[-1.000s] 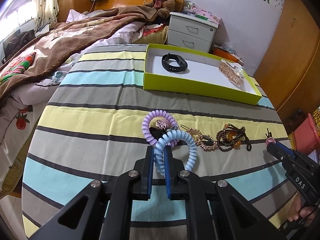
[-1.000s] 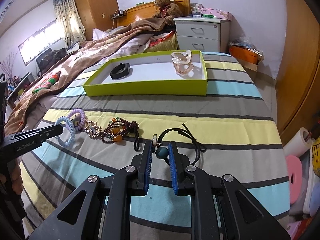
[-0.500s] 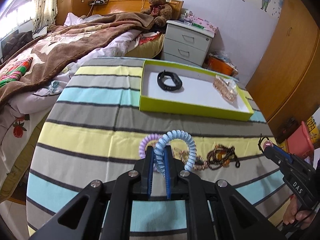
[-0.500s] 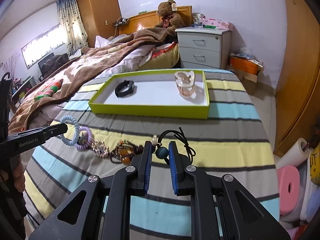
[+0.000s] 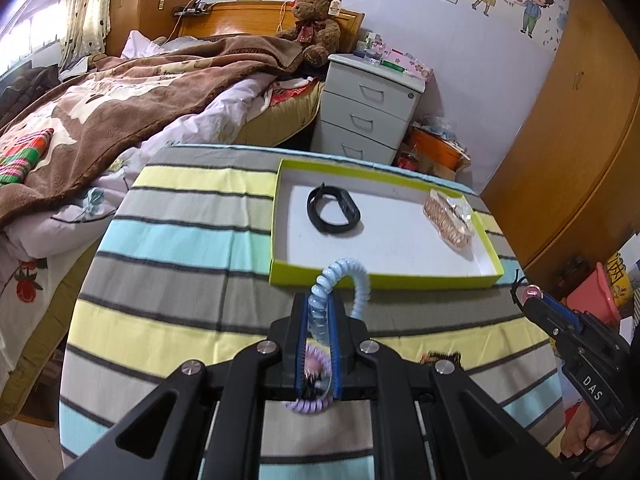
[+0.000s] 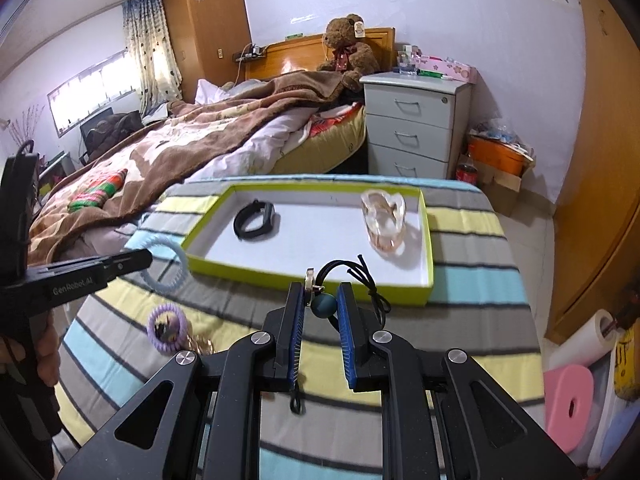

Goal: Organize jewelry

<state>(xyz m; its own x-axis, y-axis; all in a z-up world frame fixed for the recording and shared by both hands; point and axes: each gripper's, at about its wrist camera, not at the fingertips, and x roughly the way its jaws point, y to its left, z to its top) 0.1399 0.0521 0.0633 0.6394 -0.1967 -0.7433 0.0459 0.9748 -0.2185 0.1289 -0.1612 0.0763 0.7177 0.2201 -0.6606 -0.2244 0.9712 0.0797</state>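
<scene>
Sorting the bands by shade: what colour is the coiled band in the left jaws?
Pale blue coiled band; clearest in the left wrist view.

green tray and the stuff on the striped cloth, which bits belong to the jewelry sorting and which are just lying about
Part of the job:
- green tray
- black band and pink bracelet, in the tray
- blue coil bracelet, in the left gripper
- black cord with dark bead, in the right gripper
- purple coil bracelet, on the cloth

Just lying about:
- teddy bear
- nightstand
- brown blanket
</scene>
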